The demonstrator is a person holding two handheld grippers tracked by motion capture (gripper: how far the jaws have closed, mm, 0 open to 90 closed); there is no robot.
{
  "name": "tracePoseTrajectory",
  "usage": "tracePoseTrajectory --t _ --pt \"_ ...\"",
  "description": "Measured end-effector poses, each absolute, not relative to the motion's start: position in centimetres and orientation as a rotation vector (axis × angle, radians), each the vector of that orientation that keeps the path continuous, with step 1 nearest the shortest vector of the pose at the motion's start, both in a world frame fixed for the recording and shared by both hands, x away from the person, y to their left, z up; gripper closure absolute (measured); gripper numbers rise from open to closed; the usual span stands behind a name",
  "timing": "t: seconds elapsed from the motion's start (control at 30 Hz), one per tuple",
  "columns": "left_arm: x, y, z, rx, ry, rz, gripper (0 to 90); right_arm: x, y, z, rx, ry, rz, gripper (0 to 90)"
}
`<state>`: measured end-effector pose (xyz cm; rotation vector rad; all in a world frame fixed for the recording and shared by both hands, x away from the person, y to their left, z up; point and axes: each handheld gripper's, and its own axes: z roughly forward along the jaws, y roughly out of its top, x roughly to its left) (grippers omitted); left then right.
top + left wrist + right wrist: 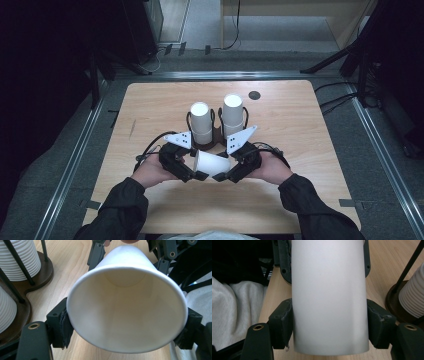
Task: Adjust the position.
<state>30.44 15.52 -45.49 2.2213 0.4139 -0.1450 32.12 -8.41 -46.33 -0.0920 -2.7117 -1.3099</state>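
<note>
Low centre of the high view: a person's two hands met over the table (150, 210), each w/ a black gripper, and a single white paper cup (212, 163) lay sideways between them, just above the wood. The cup's long axis ran roughly left-right across the frame, rim toward the left gripper (196, 172), base toward the right gripper (223, 176).

In the left gripper view the cup's open mouth (127, 312) faced the camera; the pads (65, 326) sat at the rim's two sides, one at lower left and one at lower right of frame, touching or all but touching. Whether they truly pinched was hard to tell. In the right gripper view the cup wall (328, 297) stood as a pale column at centre frame, and both pads (284, 322) pressed flat on it from either side, a firm clamp nearer the base.

Judged from that, the coming move hinged on the axis: both grippers were at the cup, so any pull would run along its length, rim end going left, base end right.

Farther up, mid-frame, stood a dark wooden holder (216, 139) w/ two upright stacks of cups (202, 122), side by side.
</note>
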Motion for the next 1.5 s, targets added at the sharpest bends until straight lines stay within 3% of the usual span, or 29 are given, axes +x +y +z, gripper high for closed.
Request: tracePoseTrajectory --t 0.1,0.23,0.97,1.5 --pt "30.5 15.6 -45.2 2.233 0.412 -0.139 21.2 32.1 -8.4 -46.3 -0.117 -2.701 -1.313 25.1" --pt "30.5 15.7 -44.5 2.294 0.427 -0.107 21.4 32.2 -8.4 -46.5 -0.161 -2.704 -1.300 23.3" --pt "31.7 12.3 -44.3 2.588 0.330 -0.057 21.2 31.4 -8.9 -48.5 -0.258 -2.816 -1.191 22.8" --pt "32.3 10.1 -45.8 2.696 0.326 -0.135 20.9 31.2 -8.7 -49.9 -0.313 -2.851 -1.130 24.4"
